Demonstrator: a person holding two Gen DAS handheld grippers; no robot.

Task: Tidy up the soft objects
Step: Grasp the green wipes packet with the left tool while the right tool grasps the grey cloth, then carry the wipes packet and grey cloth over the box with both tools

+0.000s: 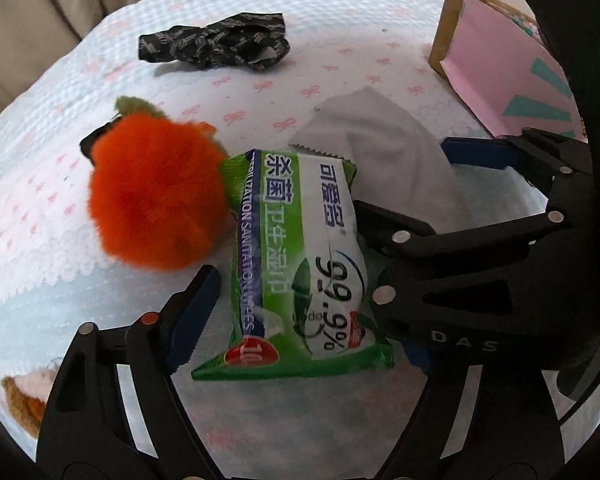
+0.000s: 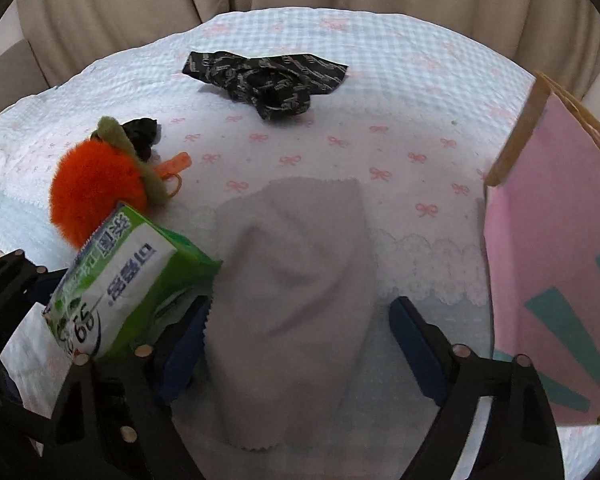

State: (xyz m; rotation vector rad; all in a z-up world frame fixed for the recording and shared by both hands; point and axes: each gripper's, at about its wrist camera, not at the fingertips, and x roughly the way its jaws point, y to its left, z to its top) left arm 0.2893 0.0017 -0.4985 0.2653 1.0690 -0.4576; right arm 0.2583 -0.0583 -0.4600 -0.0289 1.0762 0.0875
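A fluffy orange pompom (image 1: 156, 196) with a green felt leaf sits at the left of the cloth-covered table (image 1: 340, 12). Beside it, the glossy green wipes pack (image 1: 300, 264) lies between the spread fingers of the left gripper (image 1: 300, 320), untouched by the one blue pad in view. The soft grey cloth (image 2: 292, 292) lies flat between the wide-open fingers of the right gripper (image 2: 300, 344). Only the right view shows an orange plastic clip (image 2: 174, 166). A crumpled dark patterned fabric (image 2: 268, 80) lies farther back, and a pink-lined box (image 2: 552, 280) stands at the right edge.
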